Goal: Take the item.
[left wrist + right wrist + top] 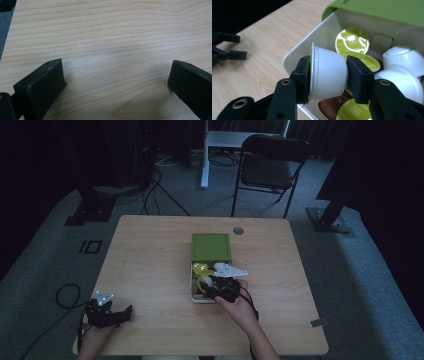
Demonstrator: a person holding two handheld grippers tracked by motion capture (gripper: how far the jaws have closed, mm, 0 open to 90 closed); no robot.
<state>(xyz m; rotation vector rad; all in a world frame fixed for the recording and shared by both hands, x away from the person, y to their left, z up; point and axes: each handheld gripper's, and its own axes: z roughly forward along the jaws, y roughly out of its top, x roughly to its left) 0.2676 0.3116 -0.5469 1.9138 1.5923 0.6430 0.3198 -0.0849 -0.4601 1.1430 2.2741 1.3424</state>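
Observation:
A white box (191, 285) with a green lid (211, 246) lies mid-table and holds several coffee capsules, white-bodied with yellow-green foil tops. My right gripper (215, 287) hovers over the box's near end. In the right gripper view, my right gripper (328, 73) is shut on one white capsule (327, 72), held on its side just above the box's wall (299, 51), foil top against the left pad. My left gripper (111, 312) rests at the table's near left corner. Its jaws stand wide apart over bare wood in the left gripper view (116, 75), nothing between them.
More capsules (352, 41) lie loose in the box, one foil top facing up. A round grommet (238, 230) sits near the table's far edge. Behind the table stand a black folding chair (267, 167) and stand feet, with cables on the carpet.

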